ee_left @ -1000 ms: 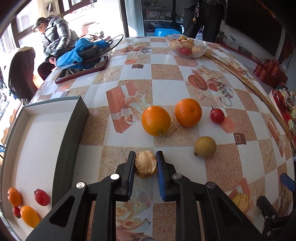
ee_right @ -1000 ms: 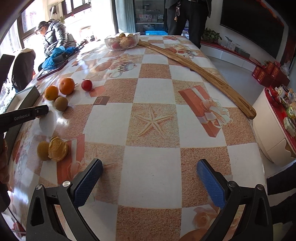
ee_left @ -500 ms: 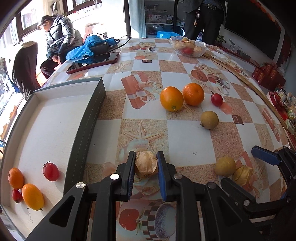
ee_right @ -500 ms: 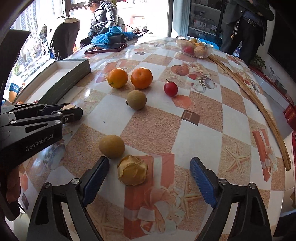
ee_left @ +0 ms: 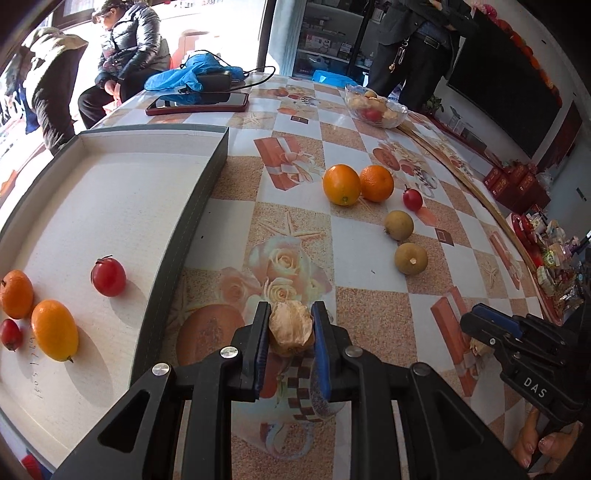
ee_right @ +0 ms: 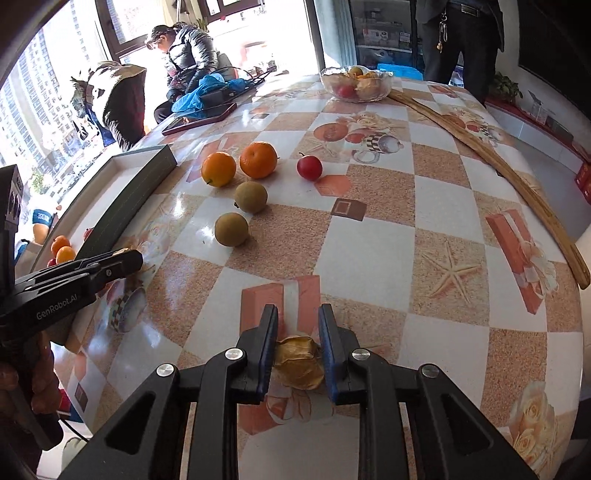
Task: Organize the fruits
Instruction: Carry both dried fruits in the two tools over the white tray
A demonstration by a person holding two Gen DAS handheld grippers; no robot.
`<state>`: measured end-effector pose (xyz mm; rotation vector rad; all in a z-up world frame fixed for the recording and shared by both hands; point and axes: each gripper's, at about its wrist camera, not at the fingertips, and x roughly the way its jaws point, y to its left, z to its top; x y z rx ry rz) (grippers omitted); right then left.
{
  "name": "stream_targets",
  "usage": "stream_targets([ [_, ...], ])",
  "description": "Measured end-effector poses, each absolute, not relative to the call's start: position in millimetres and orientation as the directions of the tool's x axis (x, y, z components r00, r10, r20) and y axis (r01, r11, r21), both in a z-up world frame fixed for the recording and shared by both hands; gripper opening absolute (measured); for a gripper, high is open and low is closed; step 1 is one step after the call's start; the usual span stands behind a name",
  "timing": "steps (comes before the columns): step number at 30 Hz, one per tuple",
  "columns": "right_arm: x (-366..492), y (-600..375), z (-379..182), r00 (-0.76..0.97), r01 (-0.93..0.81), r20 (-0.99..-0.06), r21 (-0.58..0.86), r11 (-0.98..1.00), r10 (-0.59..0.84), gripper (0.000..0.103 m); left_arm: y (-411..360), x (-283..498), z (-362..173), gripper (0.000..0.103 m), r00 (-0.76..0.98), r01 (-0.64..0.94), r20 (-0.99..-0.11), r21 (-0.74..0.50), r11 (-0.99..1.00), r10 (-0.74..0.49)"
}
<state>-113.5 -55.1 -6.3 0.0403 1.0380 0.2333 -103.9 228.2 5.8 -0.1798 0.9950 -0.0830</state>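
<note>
Crinkling papery husk fruit — tan, dry

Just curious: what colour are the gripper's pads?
Blue pads, on black arms; clearest in the right wrist view.

Sunlit windows, patterned table.

Two oranges, two brown round fruits and one red fruit are lying ahead of the left hand-held gripper; four small fruits, possibly more, are sitting in the tray to its left.
</note>
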Motion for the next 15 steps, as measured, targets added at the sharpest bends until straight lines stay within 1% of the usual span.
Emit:
stream_targets([
  [9,-115,-63,-1,0.42,-0.128,-0.872,0.217,0.968,0.251,0.024,230,-121,40,0.024,0.571,0.006,-0.803,-0.2,0.98,-0.167],
  [15,-108,-57,11,0.378,-0.107,-0.866,0.311,0.944,0.328,0.024,245,-126,62,0.024,0.582,-0.011,-0.799,-0.193,0.981,-0.151],
])
